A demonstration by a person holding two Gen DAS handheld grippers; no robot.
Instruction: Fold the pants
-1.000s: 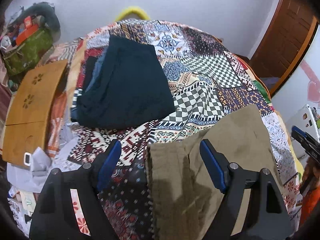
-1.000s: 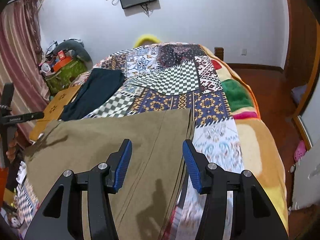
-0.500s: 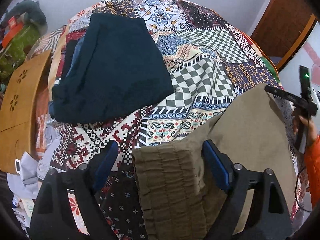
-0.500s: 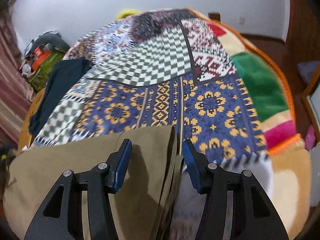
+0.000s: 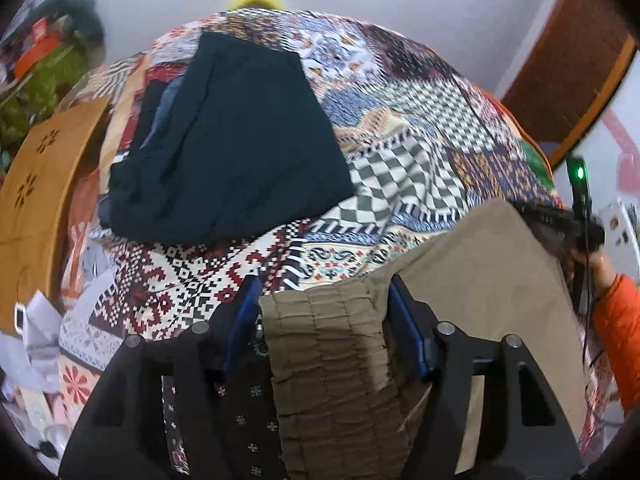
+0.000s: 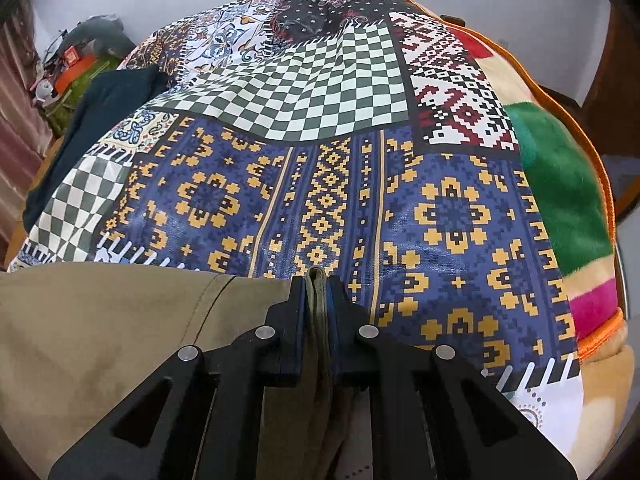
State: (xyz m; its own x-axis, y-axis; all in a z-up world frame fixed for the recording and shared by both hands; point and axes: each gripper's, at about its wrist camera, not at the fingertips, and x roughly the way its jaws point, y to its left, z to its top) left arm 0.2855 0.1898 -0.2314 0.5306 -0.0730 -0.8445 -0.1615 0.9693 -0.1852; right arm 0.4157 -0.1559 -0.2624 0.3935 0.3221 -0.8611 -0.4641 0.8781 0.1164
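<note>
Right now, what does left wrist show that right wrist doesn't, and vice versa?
Left wrist only: open left gripper straddling the pants' ruched waistband, the wooden board, an orange sleeve.
Right wrist only: right gripper shut on the pants' edge, the green patch.
Both: olive pants, quilt, dark garment.

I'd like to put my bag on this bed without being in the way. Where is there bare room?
The patchwork bedspread lies bare beyond the olive pants, from the green-checked patch across the blue-and-gold one to the green blanket edge. The side with the folded dark clothes is crowded. Near the pants, the right gripper grips an edge and the left gripper straddles the waistband.
</note>
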